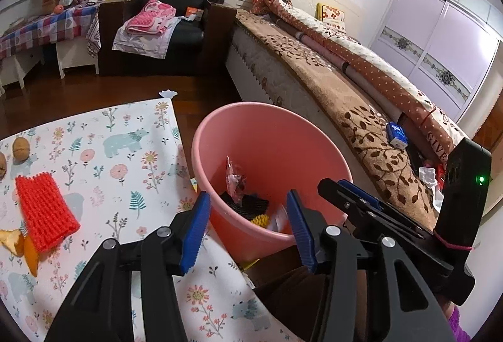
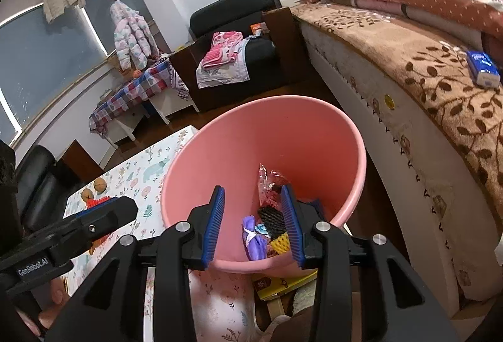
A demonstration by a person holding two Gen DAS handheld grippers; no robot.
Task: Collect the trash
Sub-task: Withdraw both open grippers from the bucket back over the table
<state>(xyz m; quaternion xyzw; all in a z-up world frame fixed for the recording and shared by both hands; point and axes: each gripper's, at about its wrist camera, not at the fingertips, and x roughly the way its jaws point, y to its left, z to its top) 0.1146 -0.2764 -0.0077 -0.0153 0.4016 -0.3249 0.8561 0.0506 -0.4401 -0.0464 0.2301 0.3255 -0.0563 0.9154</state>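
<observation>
A pink bin point(image 1: 283, 140) stands between the table and the bed. It holds a clear wrapper point(image 1: 234, 176), a black foam net point(image 1: 248, 203), a yellow foam net point(image 2: 278, 243) and a purple scrap point(image 2: 253, 239). My left gripper point(image 1: 247, 196) hangs open over the bin's near rim, nothing between its blue pads. My right gripper point(image 2: 252, 189) is open above the bin's inside, also empty; its tip point(image 1: 345, 187) shows in the left wrist view. On the floral tablecloth point(image 1: 125, 153) lie a red foam net point(image 1: 44, 213), orange peel point(image 1: 19, 243) and walnuts point(image 1: 20, 148).
A bed point(image 1: 330, 84) with a brown blanket runs along the right, a blue tissue pack point(image 1: 396, 134) on it. A black armchair point(image 1: 176, 14) with folded cloths stands at the back. A yellow box point(image 2: 283, 282) lies by the bin's foot.
</observation>
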